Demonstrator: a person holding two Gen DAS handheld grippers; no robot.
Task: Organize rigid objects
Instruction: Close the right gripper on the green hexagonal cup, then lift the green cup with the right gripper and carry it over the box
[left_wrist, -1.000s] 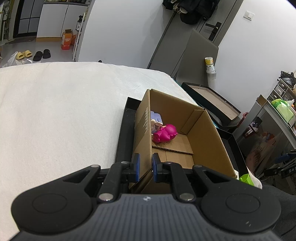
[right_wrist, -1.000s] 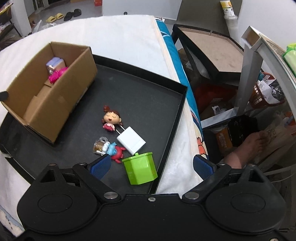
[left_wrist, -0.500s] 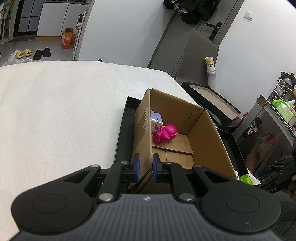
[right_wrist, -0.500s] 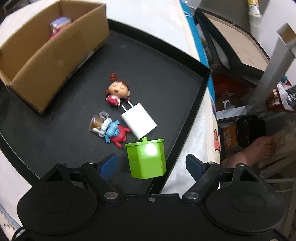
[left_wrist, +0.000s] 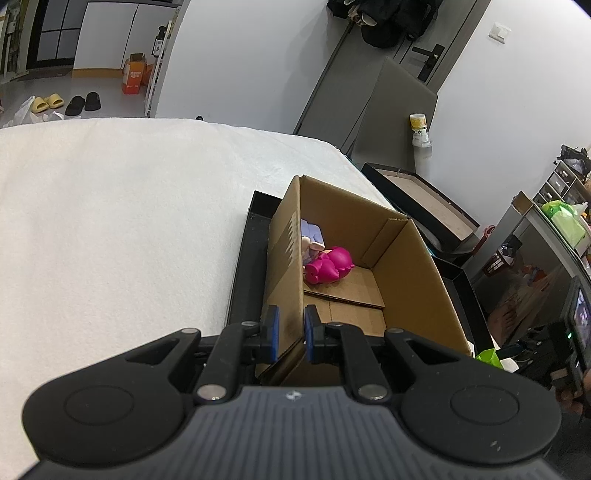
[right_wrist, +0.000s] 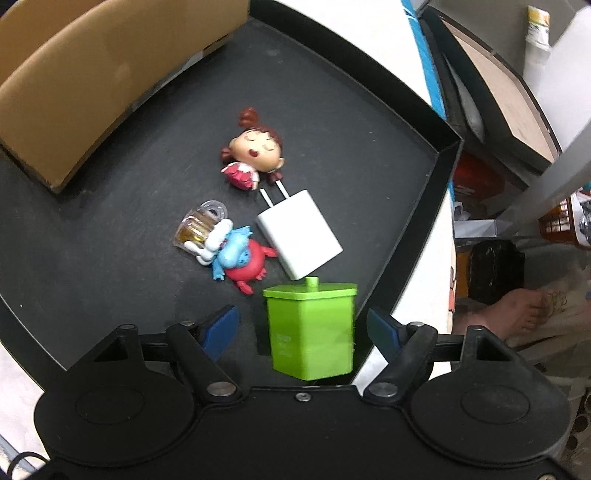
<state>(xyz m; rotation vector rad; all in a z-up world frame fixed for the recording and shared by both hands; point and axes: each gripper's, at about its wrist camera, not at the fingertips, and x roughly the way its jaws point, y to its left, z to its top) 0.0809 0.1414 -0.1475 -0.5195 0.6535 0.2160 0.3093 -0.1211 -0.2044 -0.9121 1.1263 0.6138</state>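
On the left, the left gripper (left_wrist: 288, 334) has its jaws pinched narrow on the near side wall of the cardboard box (left_wrist: 406, 266), which stands in the black tray (left_wrist: 243, 280) on a white-covered surface; inside the box lie a pink toy (left_wrist: 328, 265) and a pale purple item (left_wrist: 312, 236). Moving right across the tray in the right wrist view, the loose pieces come in order: a small clear jar (right_wrist: 197, 227) touching a blue and red figure (right_wrist: 240, 256), a doll with brown hair (right_wrist: 255, 153) further off, a white charger (right_wrist: 299, 236) with its prongs pointing at the doll, and nearest the tray's right rim a green lidded container (right_wrist: 312, 328). The right gripper (right_wrist: 303, 330) hovers with its jaws spread wide on either side of that container, neither pad touching it by the look of things. The step in hand seems to be picking the green container for the box. To do it well, I would settle the pads level on two flat opposite faces below the lid, so the lid is not squeezed loose, and close squarely. The charger lies just beside the container, so lift straight up before swinging left. The left grip should hold the box firm while the piece goes in.
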